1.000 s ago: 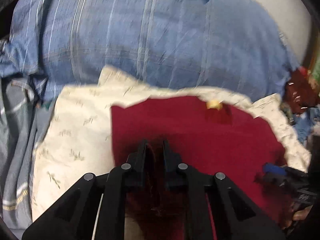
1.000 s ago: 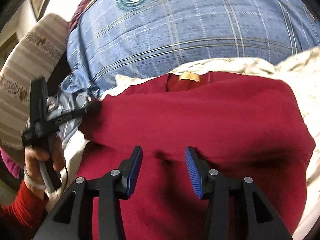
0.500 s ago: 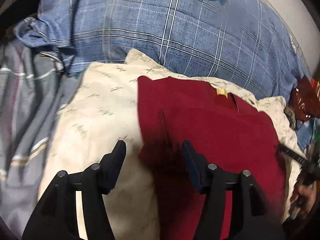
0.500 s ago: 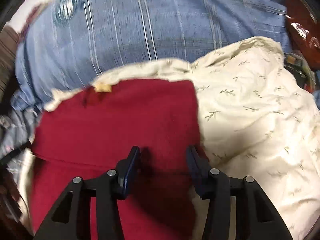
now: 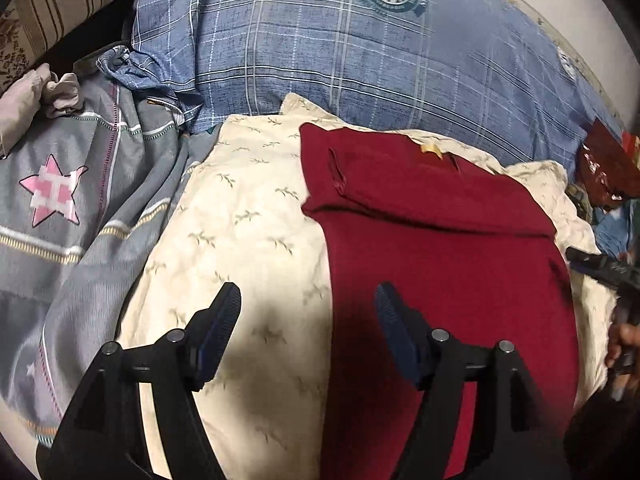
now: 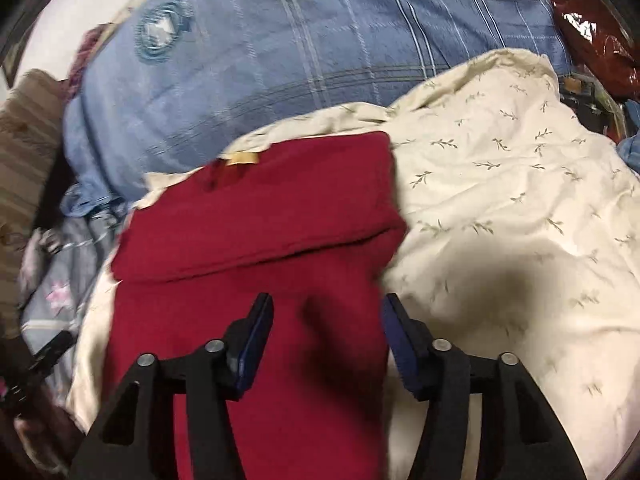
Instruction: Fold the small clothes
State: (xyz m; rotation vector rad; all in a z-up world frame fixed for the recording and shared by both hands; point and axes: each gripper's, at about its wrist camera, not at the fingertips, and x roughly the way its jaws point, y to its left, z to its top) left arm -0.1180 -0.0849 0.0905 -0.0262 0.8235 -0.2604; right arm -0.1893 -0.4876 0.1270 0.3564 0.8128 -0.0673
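A dark red garment (image 5: 440,248) lies partly folded on a cream leaf-print cloth (image 5: 248,216), its upper part folded down in a band, a yellow neck label (image 5: 430,147) at the far edge. My left gripper (image 5: 308,308) is open and empty, straddling the garment's left edge above it. In the right wrist view the red garment (image 6: 260,248) lies at centre-left on the cream cloth (image 6: 512,208). My right gripper (image 6: 328,320) is open and empty over the garment's right edge. The right gripper also shows at the right edge of the left wrist view (image 5: 600,266).
A blue plaid pillow (image 5: 360,60) with a round emblem lies behind the garment. A grey quilt with a pink star (image 5: 56,196) is at the left. A shiny red bag (image 5: 608,168) sits at the far right. A striped cushion (image 5: 60,4) is at the back left.
My left gripper let go of the red garment, opened and pulled back to its left edge. My right gripper shifted right to the garment's right edge, staying open.
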